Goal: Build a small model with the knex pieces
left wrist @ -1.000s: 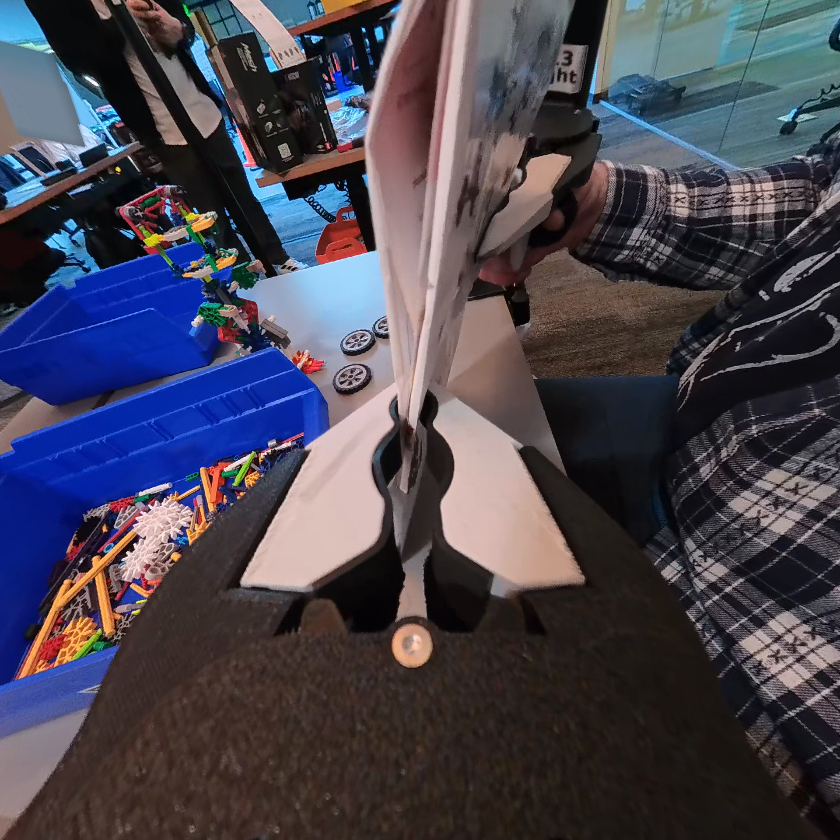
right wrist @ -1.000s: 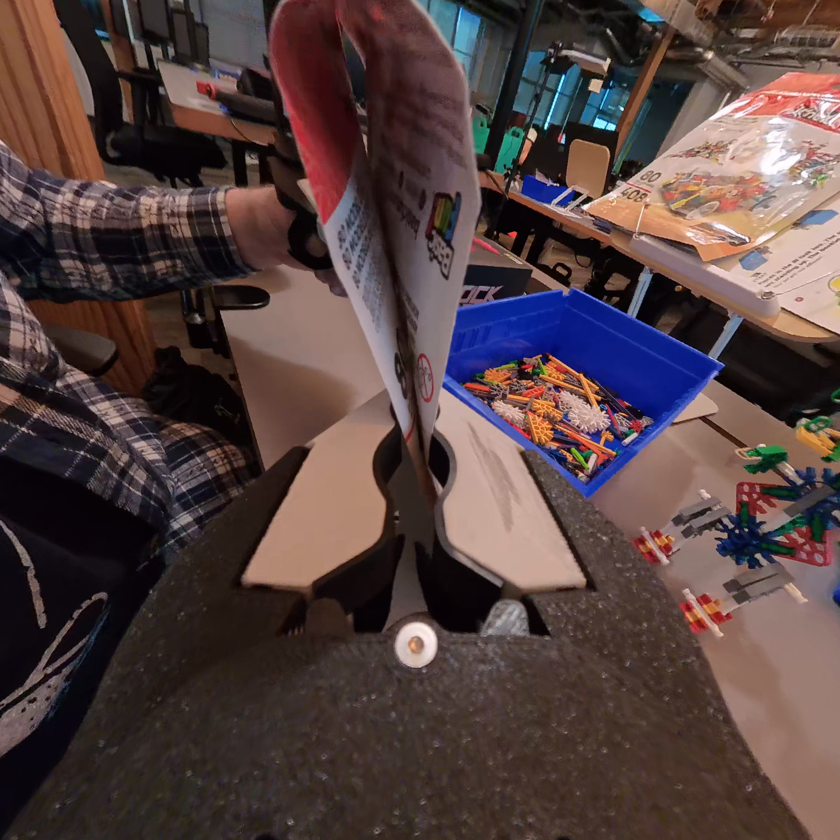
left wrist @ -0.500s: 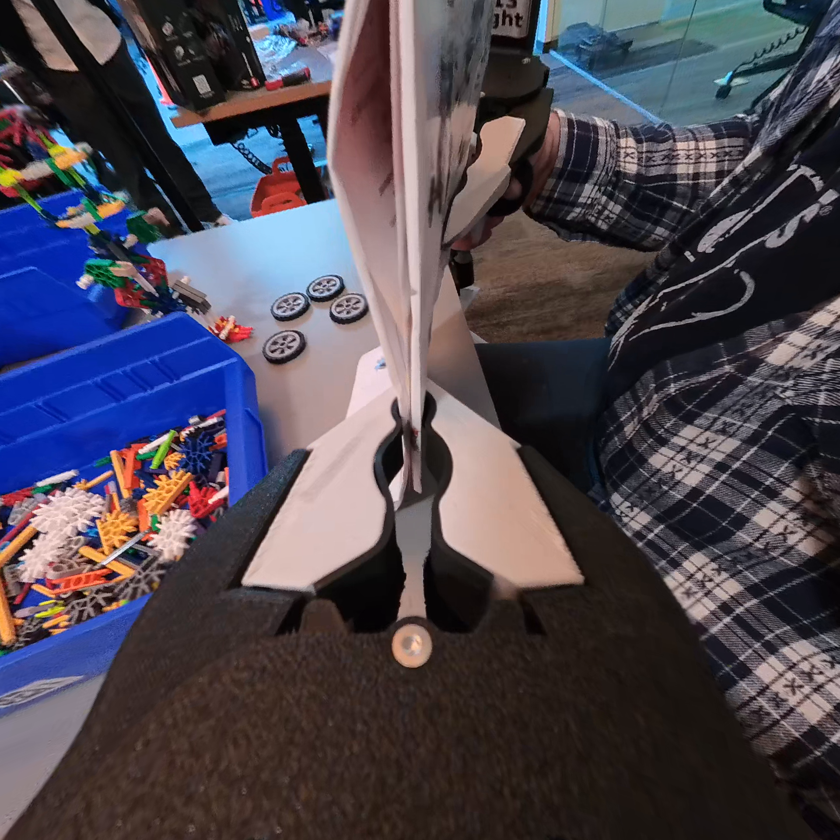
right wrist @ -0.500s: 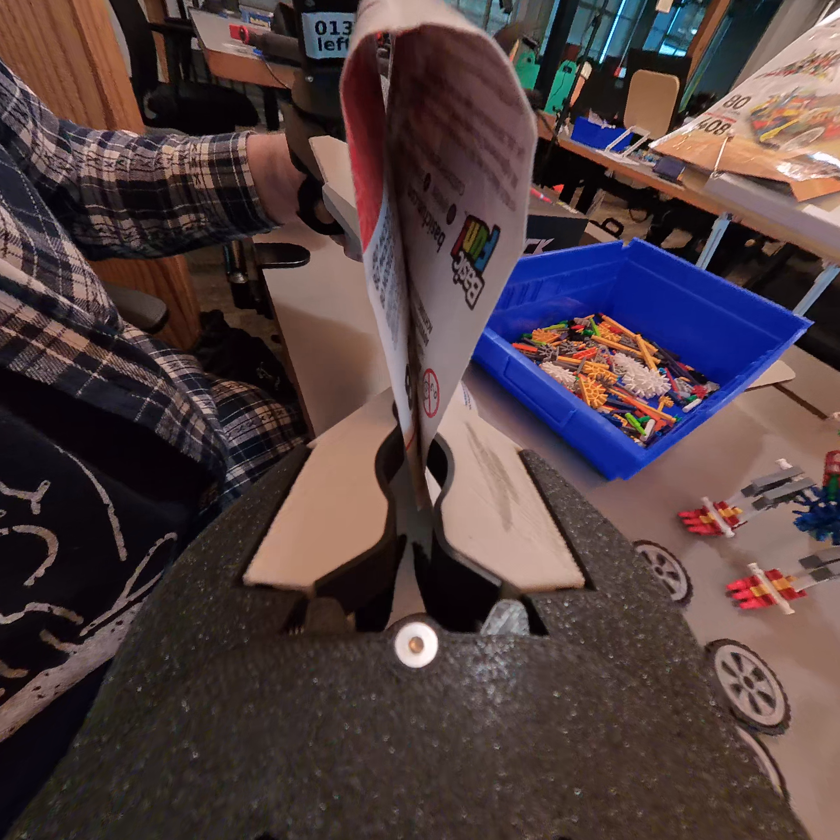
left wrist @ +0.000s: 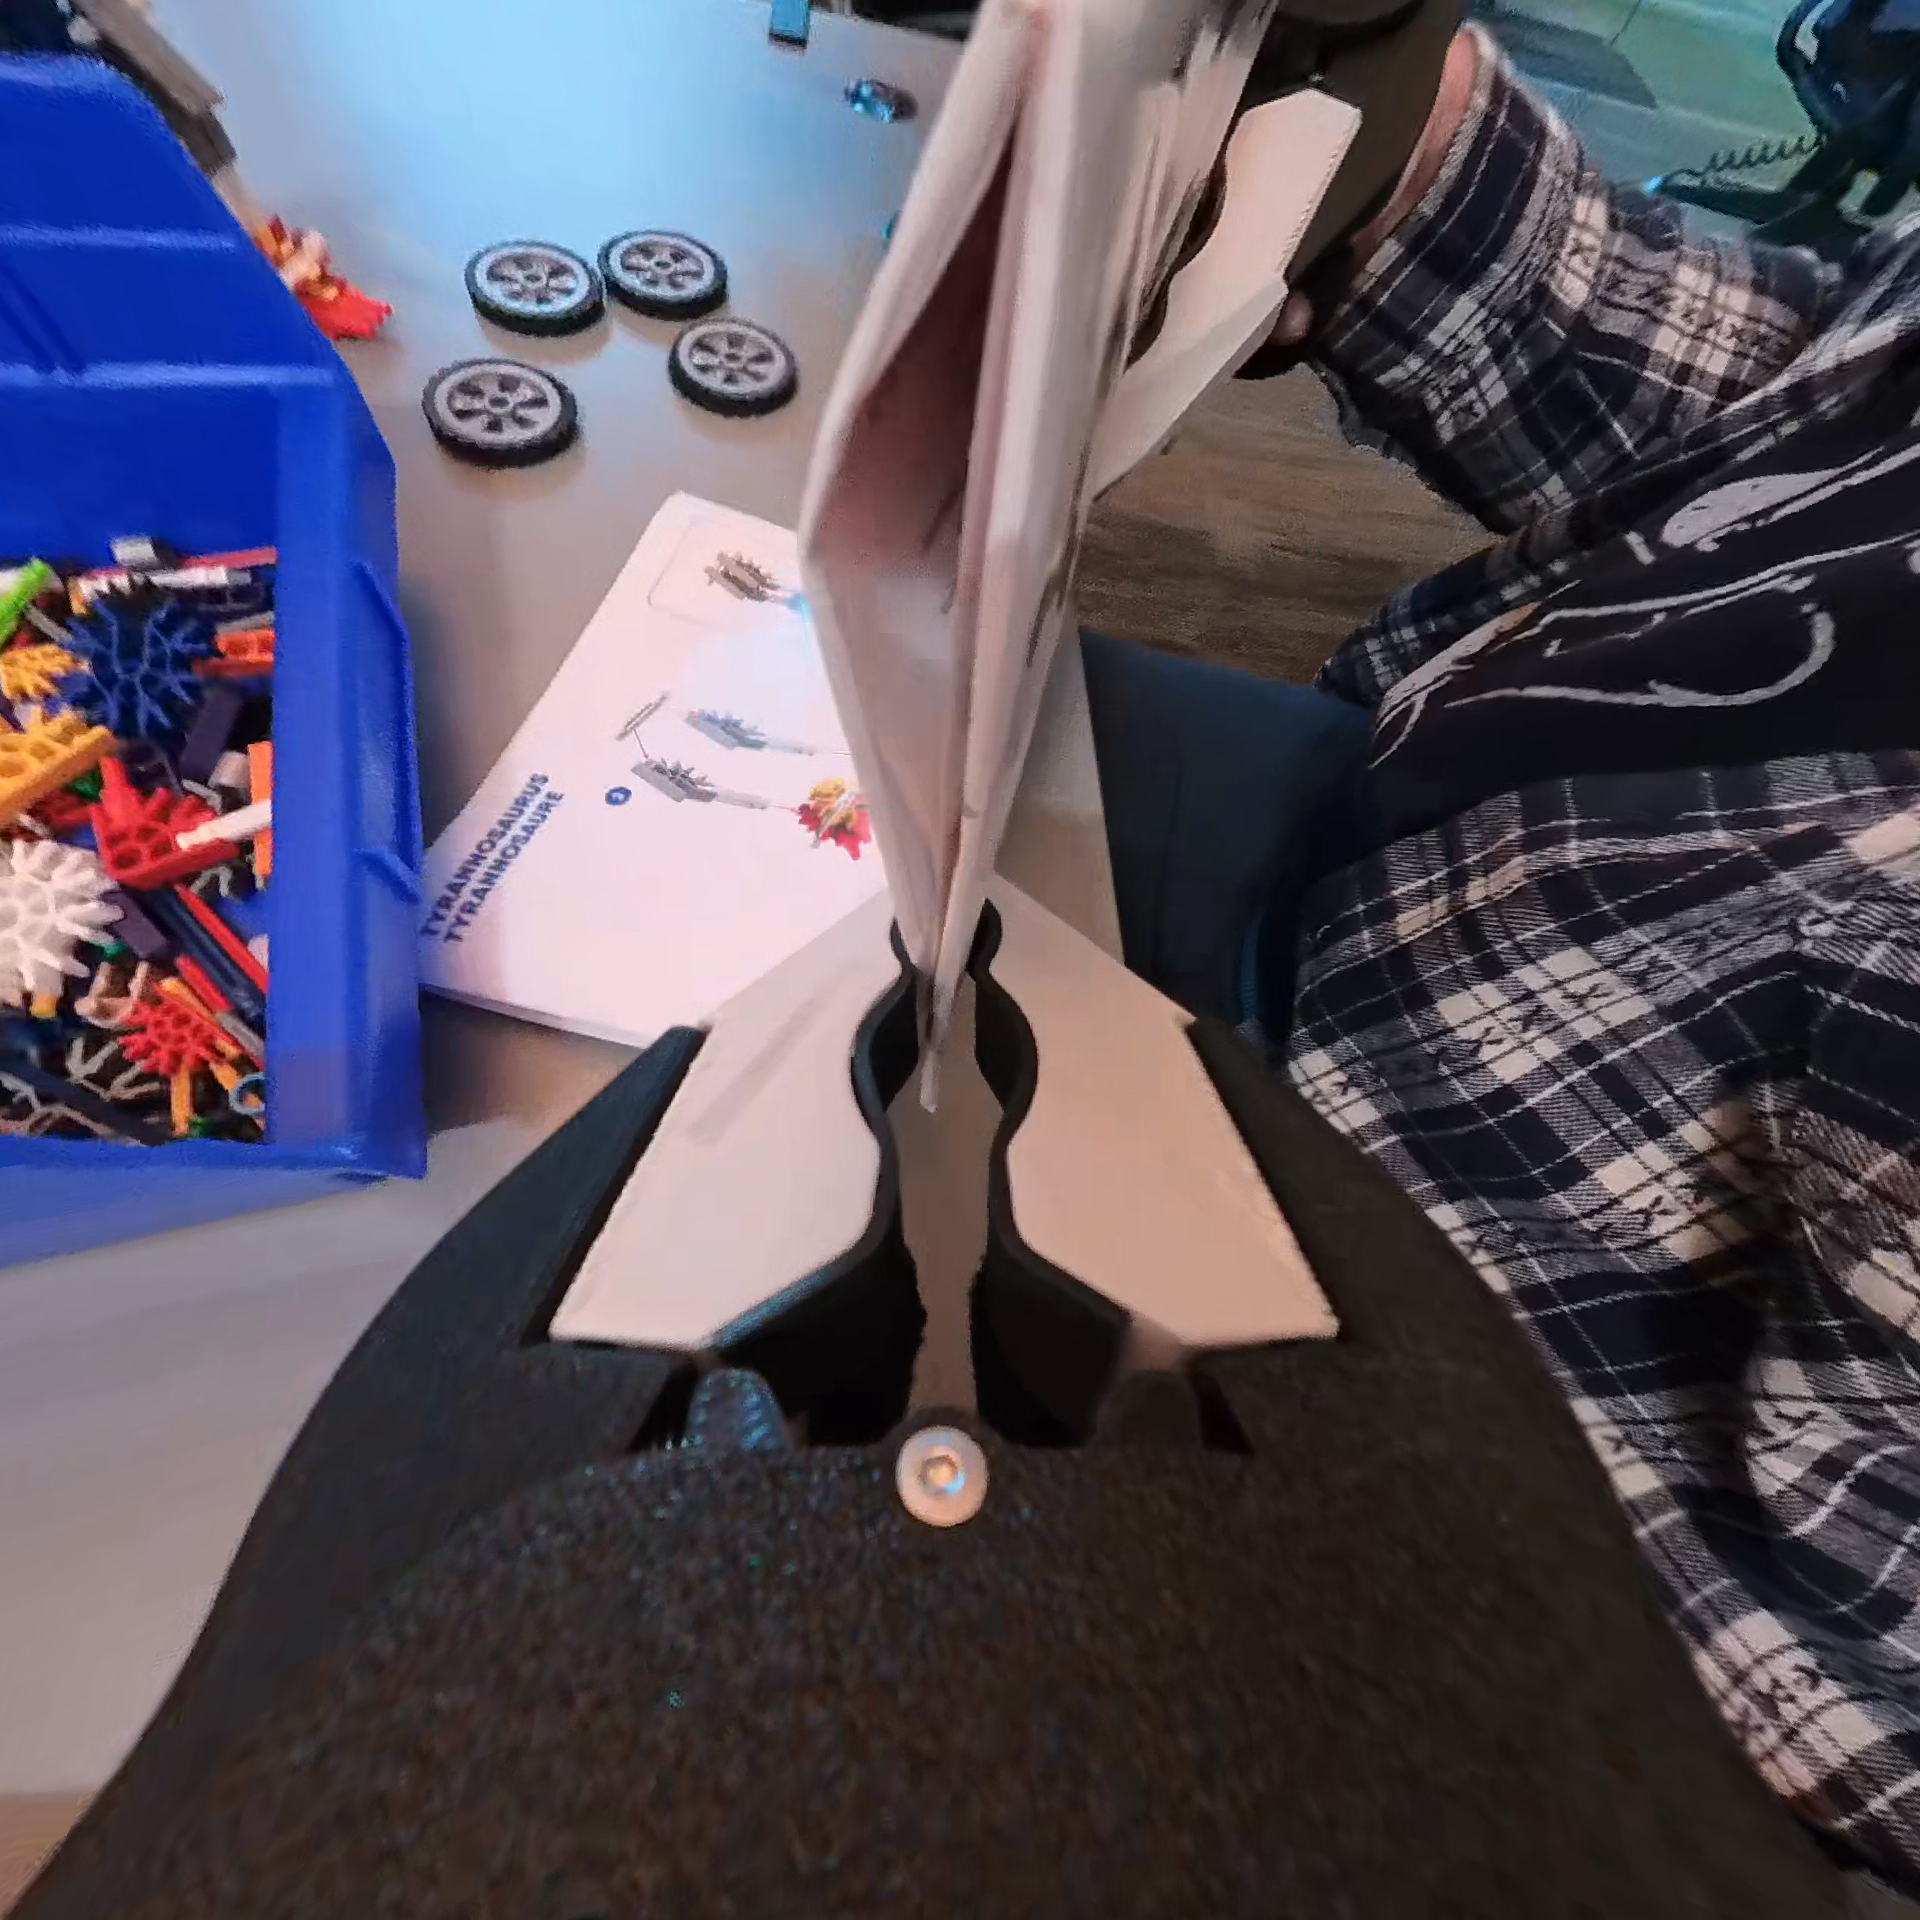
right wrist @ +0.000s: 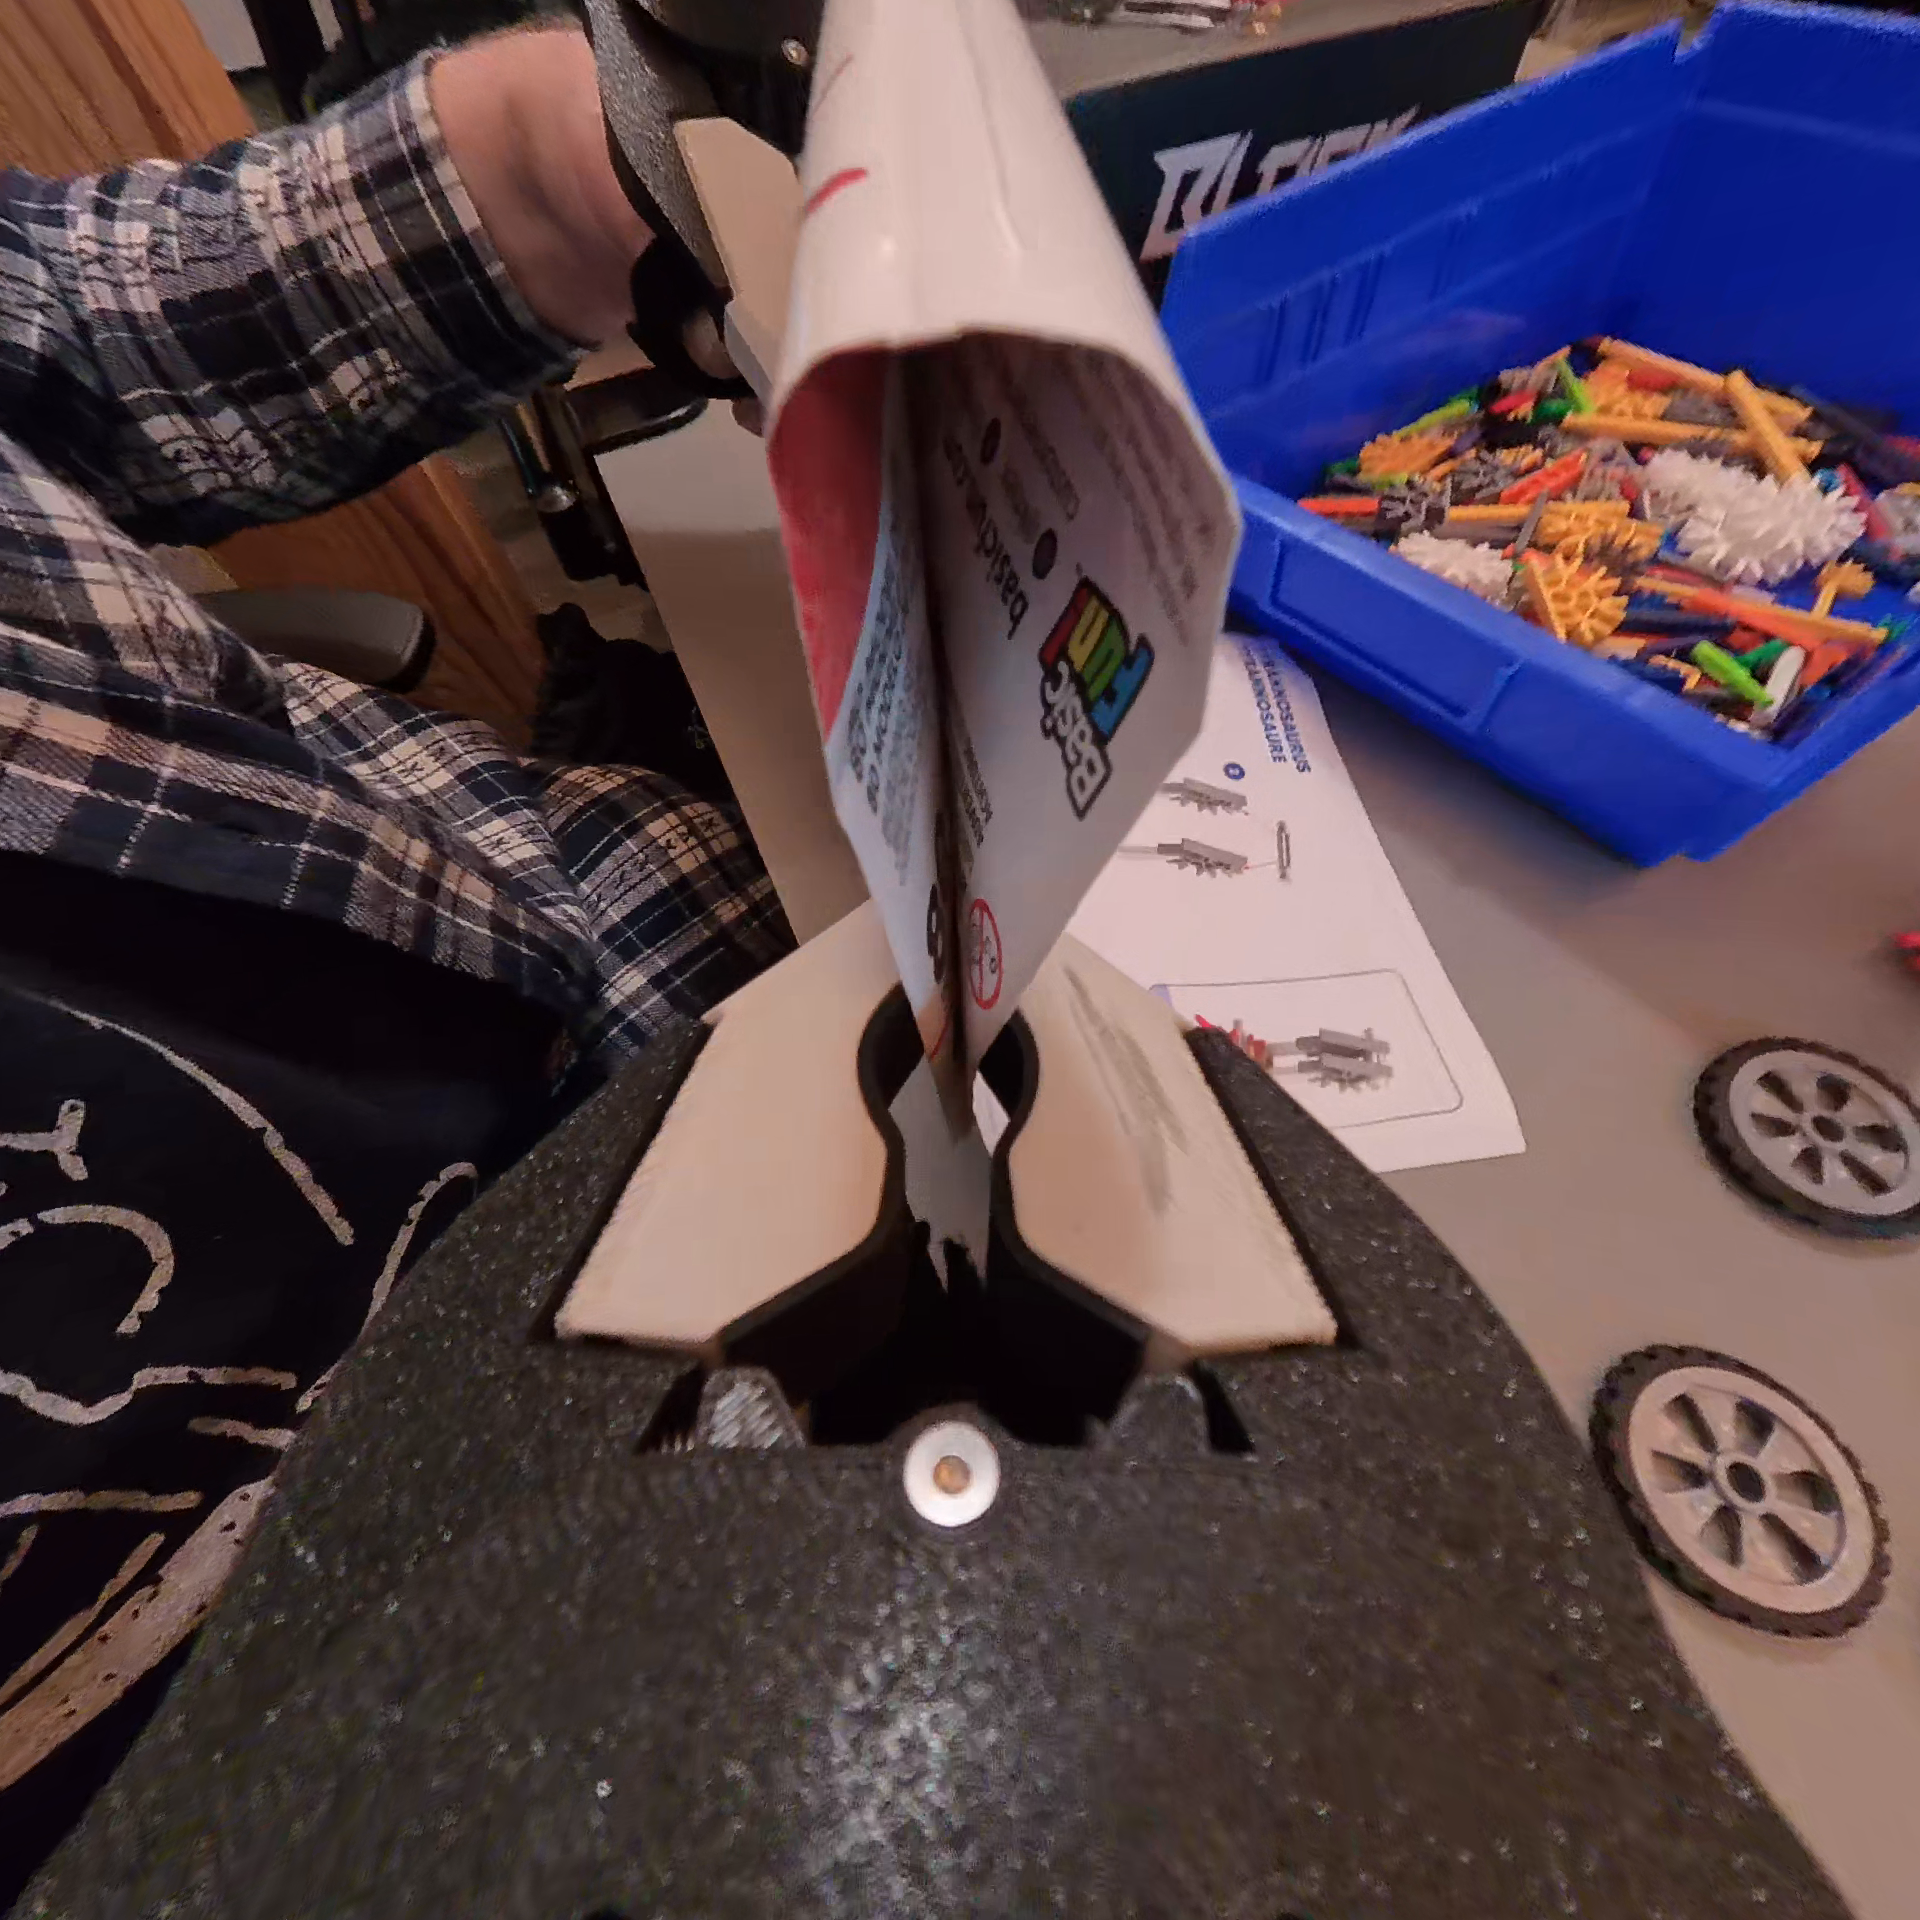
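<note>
Left tool [left wrist: 943,940] and right tool [right wrist: 951,1013] each pinch the folded booklet [right wrist: 997,582].

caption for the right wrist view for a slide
Right gripper pinches a folded booklet above a loose instruction sheet, blue parts bin beyond.
</note>
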The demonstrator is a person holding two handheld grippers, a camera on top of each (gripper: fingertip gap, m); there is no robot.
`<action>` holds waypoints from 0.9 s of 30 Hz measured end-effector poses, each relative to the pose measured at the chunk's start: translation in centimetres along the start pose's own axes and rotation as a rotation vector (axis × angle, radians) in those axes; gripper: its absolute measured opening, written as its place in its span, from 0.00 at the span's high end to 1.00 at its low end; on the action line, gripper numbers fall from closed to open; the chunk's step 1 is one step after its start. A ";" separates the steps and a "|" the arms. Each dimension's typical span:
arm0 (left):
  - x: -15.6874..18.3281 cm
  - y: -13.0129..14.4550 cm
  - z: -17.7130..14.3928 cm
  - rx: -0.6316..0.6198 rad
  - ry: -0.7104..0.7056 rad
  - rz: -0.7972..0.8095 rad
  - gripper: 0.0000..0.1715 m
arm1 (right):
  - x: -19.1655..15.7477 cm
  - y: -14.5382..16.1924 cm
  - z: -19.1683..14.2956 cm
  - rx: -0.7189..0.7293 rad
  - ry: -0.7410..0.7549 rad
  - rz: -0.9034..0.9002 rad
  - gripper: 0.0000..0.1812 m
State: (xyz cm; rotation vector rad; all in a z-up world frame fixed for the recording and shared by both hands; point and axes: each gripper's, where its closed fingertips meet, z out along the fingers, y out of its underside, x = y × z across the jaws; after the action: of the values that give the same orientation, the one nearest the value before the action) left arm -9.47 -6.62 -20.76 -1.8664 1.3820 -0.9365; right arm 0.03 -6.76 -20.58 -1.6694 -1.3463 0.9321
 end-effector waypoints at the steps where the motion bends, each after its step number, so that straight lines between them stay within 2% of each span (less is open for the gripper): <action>1: -0.1 0.3 0.1 -0.010 0.009 -0.015 1.00 | 0.1 0.3 0.2 -0.010 0.000 0.012 1.00; 4: -0.8 0.7 0.5 -0.021 0.020 -0.083 0.99 | 0.4 0.7 0.6 -0.024 0.002 0.038 0.99; 10: -1.2 0.8 0.7 -0.019 0.049 -0.147 0.99 | 1.3 0.5 0.2 0.007 0.035 0.073 0.89; 14: -1.4 1.0 0.8 -0.026 0.070 -0.202 1.00 | 1.6 0.0 -0.5 0.029 0.057 0.067 0.88; 18: -1.7 1.1 1.1 -0.042 0.090 -0.245 0.99 | 2.0 -0.8 -0.9 0.064 0.089 0.056 0.89; 20: -1.8 1.2 1.2 -0.053 0.097 -0.263 0.98 | 2.3 -1.1 -1.0 0.072 0.106 0.054 0.92; 27: -2.5 1.5 1.9 -0.082 0.098 -0.296 0.97 | 3.9 0.0 -0.6 0.046 0.142 0.148 0.96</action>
State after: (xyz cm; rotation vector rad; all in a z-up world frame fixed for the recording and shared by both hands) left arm -9.18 -4.47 -23.51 -2.1534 1.2359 -1.1440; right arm 1.26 -2.96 -20.54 -1.7840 -1.1117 0.9031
